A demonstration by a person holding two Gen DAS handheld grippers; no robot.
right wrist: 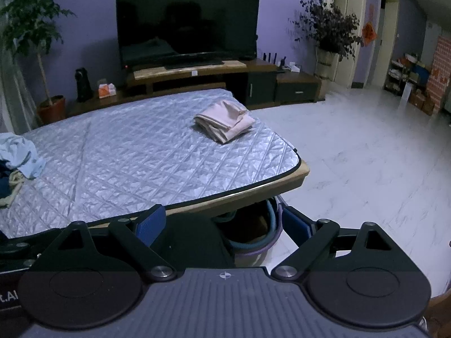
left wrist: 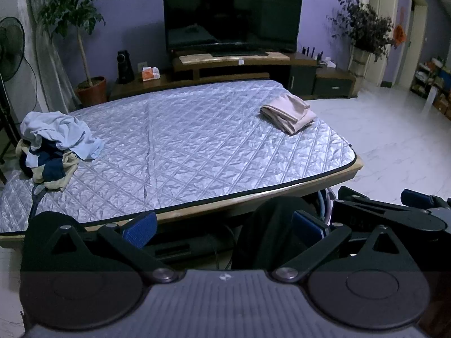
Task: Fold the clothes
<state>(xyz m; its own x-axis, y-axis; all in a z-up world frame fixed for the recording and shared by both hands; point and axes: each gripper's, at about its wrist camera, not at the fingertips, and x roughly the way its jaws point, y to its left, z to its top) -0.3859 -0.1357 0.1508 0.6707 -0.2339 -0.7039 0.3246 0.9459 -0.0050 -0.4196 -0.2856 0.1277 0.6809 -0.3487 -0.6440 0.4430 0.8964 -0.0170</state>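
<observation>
Both the left gripper (left wrist: 224, 229) and the right gripper (right wrist: 225, 222) hang below the table's near edge (left wrist: 253, 197), jaws spread wide and empty. The folded pink garment (left wrist: 287, 112) lies well ahead at the far right corner, and the unfolded clothes pile (left wrist: 53, 146) sits far left.

Home living room: big dark TV (left wrist: 233, 11) on low wooden media unit (left wrist: 231, 64), potted tree (left wrist: 74, 25), standing fan (left wrist: 10, 48), purple walls, marble-look floor (right wrist: 366, 152).

Only legible marking: partial white letters ".AI" on a black device (right wrist: 8, 295) at the right-wrist view's left edge.
</observation>
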